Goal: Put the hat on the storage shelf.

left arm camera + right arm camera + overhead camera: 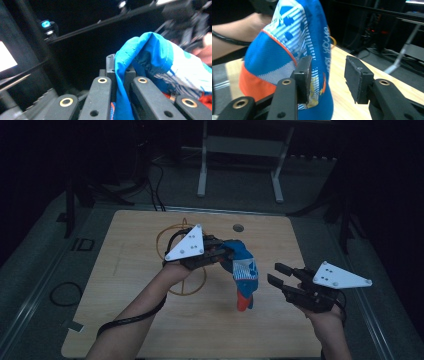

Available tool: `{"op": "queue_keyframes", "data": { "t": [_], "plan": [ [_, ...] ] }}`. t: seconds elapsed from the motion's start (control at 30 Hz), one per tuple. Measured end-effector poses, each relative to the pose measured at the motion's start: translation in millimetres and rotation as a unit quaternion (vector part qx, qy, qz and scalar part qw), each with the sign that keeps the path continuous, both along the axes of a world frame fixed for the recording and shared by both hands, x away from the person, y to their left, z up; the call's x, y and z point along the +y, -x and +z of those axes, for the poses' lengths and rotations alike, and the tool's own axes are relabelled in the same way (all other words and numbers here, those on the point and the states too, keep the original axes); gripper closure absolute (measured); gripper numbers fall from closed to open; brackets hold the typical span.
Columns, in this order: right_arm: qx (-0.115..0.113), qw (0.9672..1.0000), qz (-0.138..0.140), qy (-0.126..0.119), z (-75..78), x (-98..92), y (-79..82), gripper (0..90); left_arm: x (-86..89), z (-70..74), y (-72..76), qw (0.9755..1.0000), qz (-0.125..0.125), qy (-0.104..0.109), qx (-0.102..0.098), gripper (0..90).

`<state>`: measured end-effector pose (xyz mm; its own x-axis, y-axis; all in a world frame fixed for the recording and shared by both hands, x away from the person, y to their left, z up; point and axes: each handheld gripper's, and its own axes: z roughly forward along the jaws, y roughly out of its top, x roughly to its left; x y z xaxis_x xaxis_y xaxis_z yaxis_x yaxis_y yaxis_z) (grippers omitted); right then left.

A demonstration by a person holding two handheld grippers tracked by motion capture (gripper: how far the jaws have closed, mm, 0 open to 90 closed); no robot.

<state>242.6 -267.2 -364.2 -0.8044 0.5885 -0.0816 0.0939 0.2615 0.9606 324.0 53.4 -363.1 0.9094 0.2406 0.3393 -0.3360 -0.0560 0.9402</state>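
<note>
Left tongs pinch garment, seemingly.

1. The worktop fills the middle of the high view, with the person's forearms coming onto it from the near edge.
2. The left tool is above the worktop's centre, toward the far side.
3. A garment hangs from the left tool, just to its right, reaching down toward the worktop.
4. The right tool is right of the garment, near it, above the worktop's right part.
5. A wire loop lies on the worktop under and behind the left tool.
6. A small hole sits in the worktop near its far edge, behind the garment.
7. A frame stand is on the floor beyond the worktop.
8. A cable ring lies on the floor left of the worktop.
</note>
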Motion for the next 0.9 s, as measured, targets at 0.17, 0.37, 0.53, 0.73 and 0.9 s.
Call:
{"op": "queue_keyframes", "data": {
  "t": [0.17,0.37,0.53,0.73,0.9],
  "plan": [
    [-0.005,0.9996,0.028,-0.009,0.4,6.7,6.2,57.6,0.9,-3.0,-1.6,0.9967,-0.078,0.016,0.017,89.0],
    [-0.008,0.9976,0.068,0.005,-4.8,28.5,14.0,54.1,-3.6,-2.6,1.3,0.9905,-0.133,0.029,0.023,88.9],
    [-0.012,0.997,0.076,0.011,-6.8,40.2,16.5,55.4,-8.7,-1.7,5.2,0.9907,-0.134,0.015,0.016,88.9],
    [-0.019,0.9973,0.07,0.009,-4.7,42.0,15.8,76.9,-10.9,-2.1,5.2,0.9899,-0.138,0.019,0.024,88.9],
    [-0.022,0.9985,0.049,0.006,-4.7,39.2,14.3,89.7,-7.1,-3.0,2.8,0.9913,-0.127,0.016,0.031,88.9]
  ]
}}
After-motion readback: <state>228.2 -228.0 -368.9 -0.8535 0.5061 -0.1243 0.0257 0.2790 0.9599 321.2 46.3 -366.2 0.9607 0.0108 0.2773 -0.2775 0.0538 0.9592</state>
